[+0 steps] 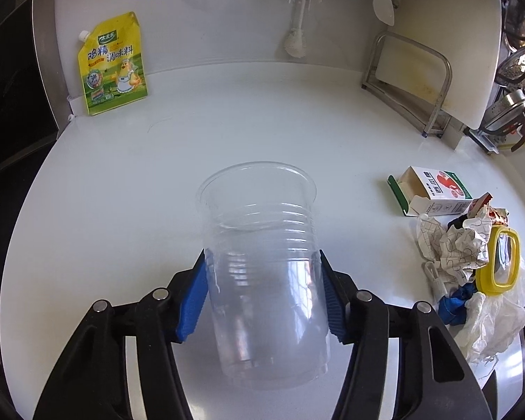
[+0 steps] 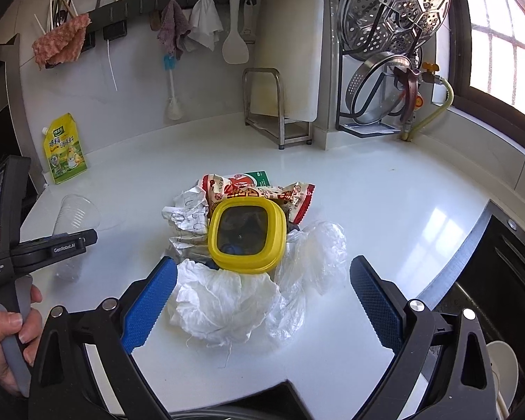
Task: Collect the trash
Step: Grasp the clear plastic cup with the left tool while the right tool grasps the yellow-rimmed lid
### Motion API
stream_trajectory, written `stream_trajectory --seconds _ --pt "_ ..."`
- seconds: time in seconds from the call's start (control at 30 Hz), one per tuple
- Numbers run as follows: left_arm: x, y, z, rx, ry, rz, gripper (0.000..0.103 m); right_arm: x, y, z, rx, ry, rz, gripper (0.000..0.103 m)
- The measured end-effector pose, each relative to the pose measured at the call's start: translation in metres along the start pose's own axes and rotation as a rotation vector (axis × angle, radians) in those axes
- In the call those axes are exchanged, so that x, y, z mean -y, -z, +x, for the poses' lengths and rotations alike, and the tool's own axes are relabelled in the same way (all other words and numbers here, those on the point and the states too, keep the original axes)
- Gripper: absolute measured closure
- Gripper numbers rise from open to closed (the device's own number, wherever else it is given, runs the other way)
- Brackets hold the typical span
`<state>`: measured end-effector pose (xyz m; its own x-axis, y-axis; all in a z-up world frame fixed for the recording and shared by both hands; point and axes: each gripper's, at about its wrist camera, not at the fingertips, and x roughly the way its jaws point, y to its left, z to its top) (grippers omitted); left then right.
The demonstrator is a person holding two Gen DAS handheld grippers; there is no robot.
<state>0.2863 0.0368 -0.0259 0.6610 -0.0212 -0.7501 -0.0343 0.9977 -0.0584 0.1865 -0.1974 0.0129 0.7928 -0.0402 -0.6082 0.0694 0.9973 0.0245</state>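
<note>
Trash: a clear plastic cup [image 1: 262,262] lies on the white counter [image 1: 157,182], well left of the yellow lid [image 2: 245,234] that crowns the heap of wrappers and paper. The left gripper [image 1: 262,301] angles down, blue pads pressed on the cup's sides. Step in hand: gripping. Next, apparently, lift without crushing. The right gripper [image 2: 262,297] hangs spread wide before the lid, empty.

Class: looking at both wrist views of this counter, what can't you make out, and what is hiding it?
- Left view: cup base contact with counter, blurred by clear plastic.
- Right view: things under yellow lid, covered by it and white plastic.
- Right view: sink contents, cut off by the edge.
</note>
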Motion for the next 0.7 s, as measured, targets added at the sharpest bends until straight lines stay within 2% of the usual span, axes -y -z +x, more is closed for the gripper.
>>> stream_trajectory --seconds 0.2,0.33,0.67,0.7 --pt "0.007 0.001 -0.014 0.05 -0.005 0.039 0.047 -0.008 -0.01 0.034 -0.043 0.067 -0.046 0.009" --pt "0.01 0.003 -0.02 0.067 0.001 0.062 0.047 -0.006 -0.014 0.051 -0.07 0.073 -0.039 0.009" --pt "0.012 0.011 -0.023 0.067 0.012 0.074 0.047 -0.022 -0.019 0.073 -0.086 0.106 -0.12 0.01" --pt "0.012 0.012 -0.024 0.069 0.01 0.076 0.047 -0.023 -0.018 0.074 -0.082 0.112 -0.129 0.013"
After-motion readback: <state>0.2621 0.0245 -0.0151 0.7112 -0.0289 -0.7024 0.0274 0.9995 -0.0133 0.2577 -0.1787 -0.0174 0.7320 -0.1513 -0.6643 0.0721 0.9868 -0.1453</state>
